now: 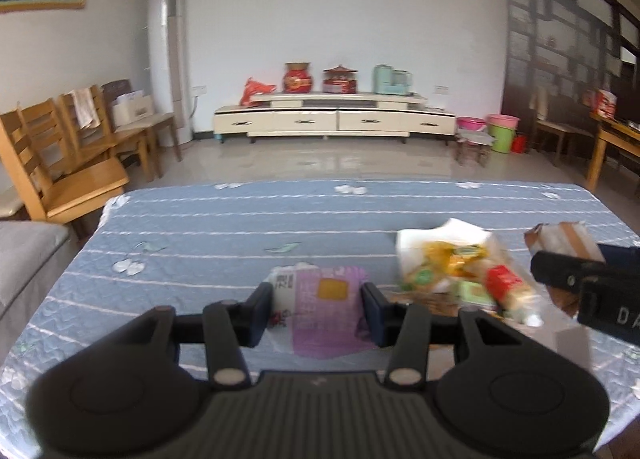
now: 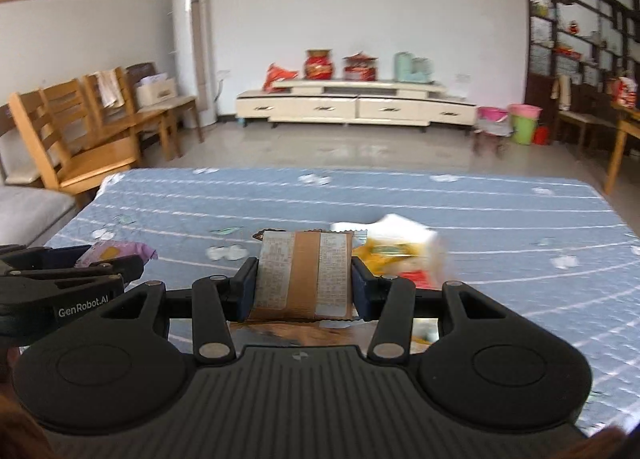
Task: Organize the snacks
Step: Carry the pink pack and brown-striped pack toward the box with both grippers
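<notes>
A purple snack packet [image 1: 320, 299] is pinched in the left gripper [image 1: 318, 313]. A brown snack packet [image 2: 304, 275] is clamped in the right gripper [image 2: 304, 291]. Both are held above the blue-clothed counter [image 2: 480, 219], beside a blurred snack pile [image 1: 452, 263].

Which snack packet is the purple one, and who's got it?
The purple packet is the one between the left gripper's jaws. The right gripper holds a brown packet instead, and the other snacks sit bunched in a yellow-and-white pile.
</notes>
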